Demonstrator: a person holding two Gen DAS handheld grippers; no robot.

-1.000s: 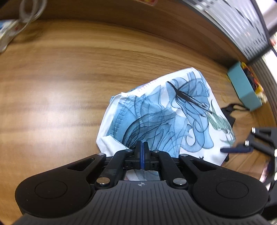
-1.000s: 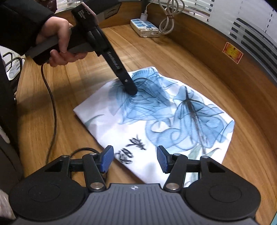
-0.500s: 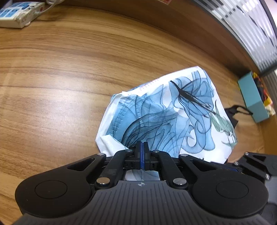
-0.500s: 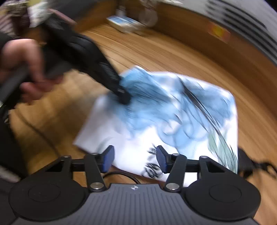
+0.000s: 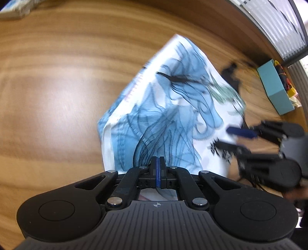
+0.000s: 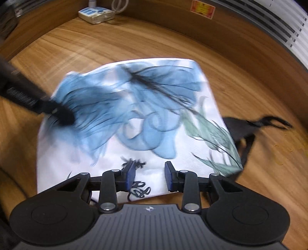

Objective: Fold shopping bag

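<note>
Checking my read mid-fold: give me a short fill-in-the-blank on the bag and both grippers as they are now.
1. The left gripper is ___ on the shopping bag.
2. The right gripper has just been closing, yet its jaws are ___.
3. The bag's strap is coloured ___.
4. The bag lies on a ___ table.

Missing words: shut; open; black; wooden

Little here reads clearly. The bag (image 6: 134, 123) carries black brush-written characters near its near edge, between the right gripper's (image 6: 148, 177) fingers; they are blurred and cannot be read. The left gripper's (image 6: 63, 117) black arm at the left bears a line of pale lettering, smeared by motion and illegible. On the far wooden wall, a red-and-yellow sticker (image 6: 203, 8) shows print too small to make out. The power strip (image 6: 96, 13) at the far left has blue markings, but no words can be read on them.
</note>
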